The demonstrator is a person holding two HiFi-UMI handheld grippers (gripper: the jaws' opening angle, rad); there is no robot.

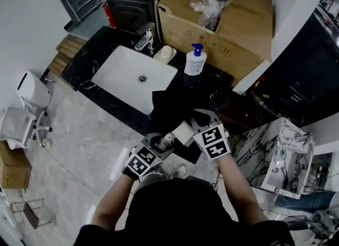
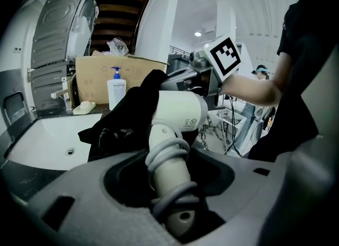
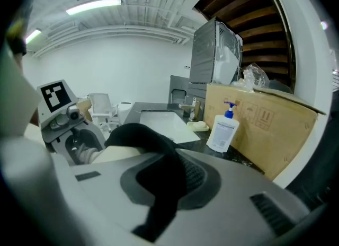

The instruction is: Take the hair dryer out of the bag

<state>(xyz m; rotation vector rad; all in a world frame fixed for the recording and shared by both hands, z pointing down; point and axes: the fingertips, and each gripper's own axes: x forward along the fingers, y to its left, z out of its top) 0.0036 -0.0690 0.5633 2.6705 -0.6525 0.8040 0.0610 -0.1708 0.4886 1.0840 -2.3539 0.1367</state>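
Observation:
The white hair dryer (image 1: 183, 132) sticks partly out of the black bag (image 1: 170, 106) at the counter's front edge. My left gripper (image 1: 167, 140) is shut on the dryer's handle (image 2: 170, 165), which has its grey cord coiled round it. The dryer's barrel (image 2: 180, 111) lies against the bag's dark cloth (image 2: 124, 120). My right gripper (image 1: 198, 119) is shut on a fold of the bag (image 3: 159, 160), just beyond the dryer (image 3: 112, 155). In the right gripper view, the left gripper (image 3: 79, 136) shows at the left.
A white sink (image 1: 132, 75) is set in the black counter (image 1: 87, 62), with a faucet (image 1: 145, 37), a soap dish (image 1: 165, 54) and a pump bottle (image 1: 195, 61) behind it. A cardboard box (image 1: 233, 27) stands at the back. A marble-patterned cabinet (image 1: 286, 155) is at the right.

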